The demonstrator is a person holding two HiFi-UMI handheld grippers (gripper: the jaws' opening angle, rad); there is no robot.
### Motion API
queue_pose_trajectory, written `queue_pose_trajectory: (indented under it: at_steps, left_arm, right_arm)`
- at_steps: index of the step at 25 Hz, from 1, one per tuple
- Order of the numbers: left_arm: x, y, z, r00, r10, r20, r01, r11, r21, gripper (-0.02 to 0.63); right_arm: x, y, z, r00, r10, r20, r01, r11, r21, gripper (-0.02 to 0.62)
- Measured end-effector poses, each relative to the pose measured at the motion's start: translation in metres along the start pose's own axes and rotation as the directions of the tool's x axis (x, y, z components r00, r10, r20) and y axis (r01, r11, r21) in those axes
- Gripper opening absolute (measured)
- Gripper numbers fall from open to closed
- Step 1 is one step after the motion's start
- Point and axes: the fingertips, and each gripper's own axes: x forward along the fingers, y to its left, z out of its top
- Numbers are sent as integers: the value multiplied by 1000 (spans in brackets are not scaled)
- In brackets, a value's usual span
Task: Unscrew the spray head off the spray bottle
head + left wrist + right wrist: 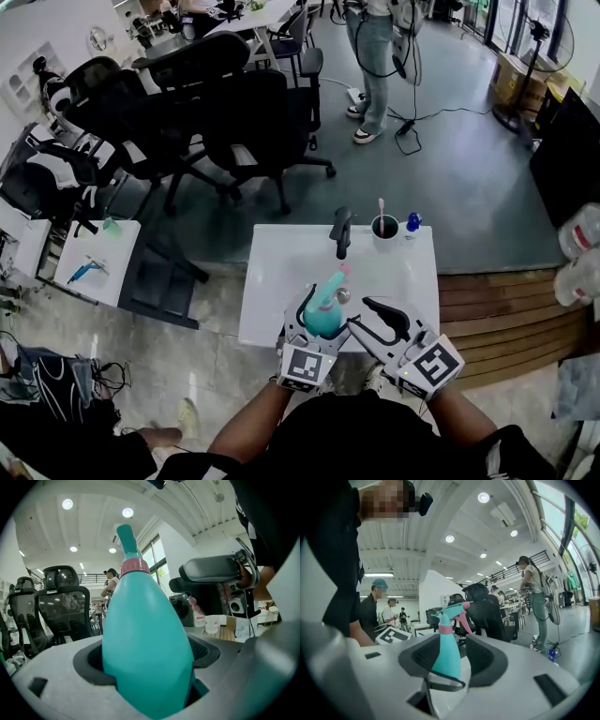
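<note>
Right gripper view shows the bottle [445,644] upright at frame centre, in line with the gap of the right gripper [454,659], whose jaws are parted and empty; the spray head [454,607] is carried at the top of the vertical long axis, beyond the pads. Its body is clenched by the left gripper [317,323] at lower centre, over the white surface [281,272]. A teal pear-shaped body, pink collar and pink trigger are seen, the head still screwed on.

Teal spray bottle [324,319], spray head [454,607] on
</note>
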Motion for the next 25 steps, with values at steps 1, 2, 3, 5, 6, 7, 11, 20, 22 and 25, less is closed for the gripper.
queue_pose_trajectory:
  at_steps: [1, 2, 3, 5, 6, 7, 11, 20, 22, 25]
  left_arm:
    - [2, -3, 1, 1000, -2, 0, 2, 1000, 12, 466]
    - [5, -5, 1, 1000, -4, 0, 4, 1000, 24, 466]
    - [7, -8, 0, 1000, -6, 4, 6, 1000, 23, 466]
    - [11, -12, -1, 1000, -7, 12, 6, 1000, 20, 466]
    - [13, -13, -2, 1000, -6, 11, 6, 1000, 31, 466]
    - [15, -16, -3, 1000, -6, 9, 5, 999, 48, 466]
    - [21, -27, 2, 1000, -13, 9, 12, 994, 109, 466]
    - [34, -45, 10, 1000, -27, -6, 28, 985, 171, 466]
    - [36, -47, 14, 999, -35, -5, 35, 984, 175, 466]
    - [38, -49, 12, 999, -53, -8, 54, 981, 187, 466]
  right_arm:
    - [2, 2, 2, 1000, 9, 1, -9, 1000, 1, 181]
    - [4, 3, 4, 1000, 17, 1, -17, 1000, 2, 184]
    - [6, 4, 6, 1000, 23, 0, -23, 1000, 3, 186]
    - [8, 4, 7, 1000, 29, -3, -29, 1000, 9, 185]
    - [9, 3, 7, 1000, 31, -2, -31, 999, 13, 184]
    - [10, 1, 6, 1000, 31, 1, -31, 999, 15, 184]
    - [10, -3, 7, 1000, 25, 13, -25, 1000, 11, 184]
    - [1, -17, 13, 999, -12, 50, 12, 1000, -4, 149]
    - [-2, -19, 15, 998, -17, 66, 17, 1000, -4, 144]
    - [-5, -20, 17, 996, -10, 89, 11, 1000, -12, 138]
